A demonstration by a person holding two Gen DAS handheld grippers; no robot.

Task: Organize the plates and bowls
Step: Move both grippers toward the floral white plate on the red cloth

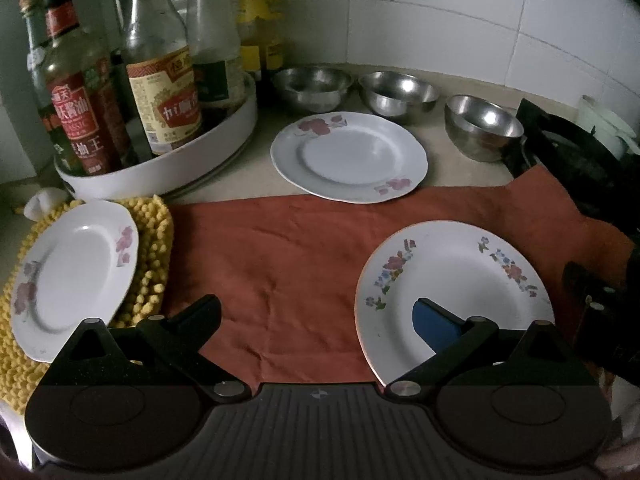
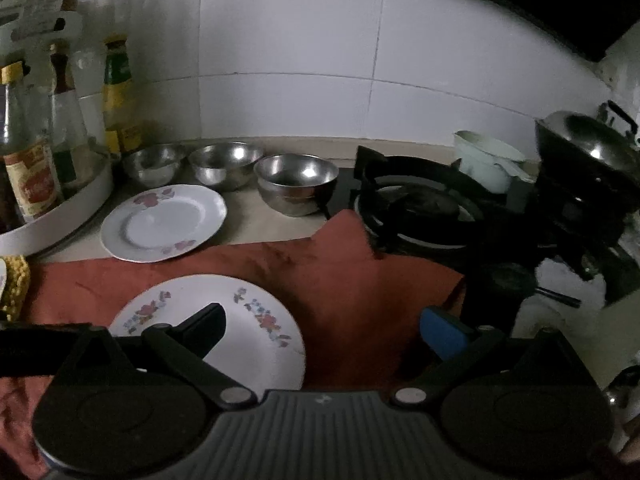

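Three white floral plates lie on the counter: one on a yellow mat (image 1: 154, 256) at the left (image 1: 76, 276), one at the back (image 1: 348, 156) (image 2: 164, 222), one on the red cloth (image 1: 280, 264) near me (image 1: 452, 292) (image 2: 248, 332). Three steel bowls stand in a row by the wall (image 1: 312, 86) (image 1: 396, 94) (image 1: 482, 124) (image 2: 154, 164) (image 2: 224, 166) (image 2: 296, 186). My left gripper (image 1: 316, 312) is open and empty, its right finger over the near plate. My right gripper (image 2: 328, 320) is open and empty, its left finger over the same plate.
A white round tray (image 1: 160, 160) of sauce bottles (image 1: 160, 80) stands at the back left. A black gas stove (image 2: 420, 204) with a wok (image 2: 588, 152) and a white pot (image 2: 488, 160) is on the right. Tiled wall behind.
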